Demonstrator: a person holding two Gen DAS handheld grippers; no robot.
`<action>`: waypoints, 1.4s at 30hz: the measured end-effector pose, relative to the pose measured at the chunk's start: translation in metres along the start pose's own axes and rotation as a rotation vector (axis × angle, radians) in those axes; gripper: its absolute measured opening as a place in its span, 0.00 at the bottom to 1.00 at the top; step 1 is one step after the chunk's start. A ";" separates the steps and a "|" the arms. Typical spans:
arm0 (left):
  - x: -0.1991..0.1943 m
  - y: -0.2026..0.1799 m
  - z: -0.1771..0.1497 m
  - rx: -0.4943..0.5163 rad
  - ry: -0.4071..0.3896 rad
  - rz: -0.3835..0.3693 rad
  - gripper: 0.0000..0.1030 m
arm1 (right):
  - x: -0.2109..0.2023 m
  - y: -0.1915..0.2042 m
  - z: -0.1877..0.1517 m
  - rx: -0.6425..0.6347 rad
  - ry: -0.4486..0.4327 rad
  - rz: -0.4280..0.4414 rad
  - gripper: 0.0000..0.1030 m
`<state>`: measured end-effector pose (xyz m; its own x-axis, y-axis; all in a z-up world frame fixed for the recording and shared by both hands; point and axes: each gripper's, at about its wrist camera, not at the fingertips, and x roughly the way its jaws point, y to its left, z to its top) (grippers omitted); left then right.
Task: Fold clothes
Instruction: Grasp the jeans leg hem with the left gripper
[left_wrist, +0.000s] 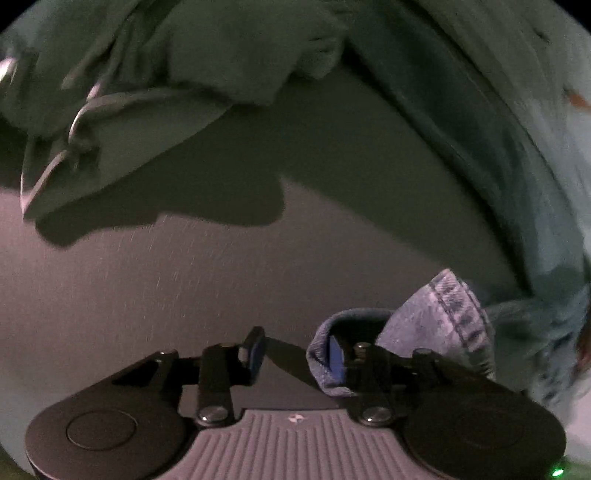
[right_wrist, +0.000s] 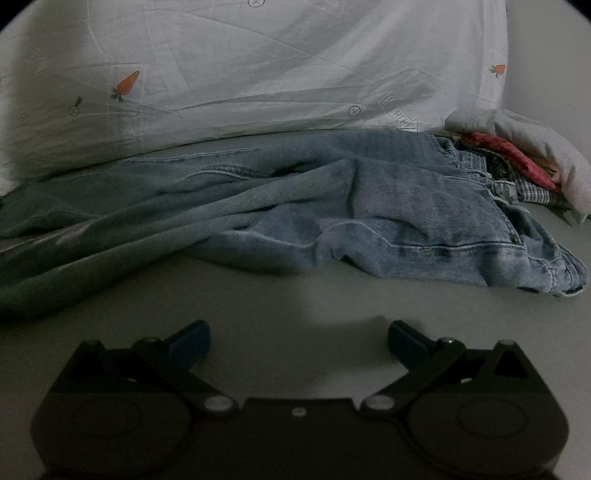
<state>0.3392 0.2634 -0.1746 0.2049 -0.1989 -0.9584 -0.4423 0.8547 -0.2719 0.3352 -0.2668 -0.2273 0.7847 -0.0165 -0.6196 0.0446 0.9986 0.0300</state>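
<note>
In the right wrist view, blue jeans (right_wrist: 369, 218) lie crumpled across the grey surface, waistband to the right. My right gripper (right_wrist: 299, 339) hovers open just short of them, with only bare surface between its fingers. In the left wrist view, a jeans leg (left_wrist: 480, 155) runs down the right side. Its stitched hem (left_wrist: 436, 317) is draped over the right finger of my left gripper (left_wrist: 295, 352). That gripper's jaws stand apart, and a gap shows between the left finger (left_wrist: 255, 350) and the denim.
A grey-green garment with a drawstring (left_wrist: 184, 55) hangs or lies at the top left, casting a shadow. A white carrot-print pillow (right_wrist: 258, 74) sits behind the jeans. A small pile of clothes (right_wrist: 524, 158) sits at the right by the waistband. Grey surface (right_wrist: 295, 295) lies before the right gripper.
</note>
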 end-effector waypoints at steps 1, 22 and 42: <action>-0.001 -0.005 0.000 0.032 -0.011 0.018 0.39 | 0.000 0.000 0.000 0.000 0.000 0.000 1.00; 0.006 -0.023 -0.003 0.023 -0.013 0.105 0.49 | 0.010 -0.007 0.024 0.123 0.106 -0.007 1.00; 0.012 -0.056 -0.038 -0.013 -0.193 0.334 0.92 | 0.038 -0.147 0.077 0.555 0.219 -0.115 0.74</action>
<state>0.3331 0.1949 -0.1741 0.2080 0.1845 -0.9606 -0.5234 0.8506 0.0501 0.4062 -0.4181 -0.1944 0.6128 -0.0532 -0.7885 0.4836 0.8143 0.3209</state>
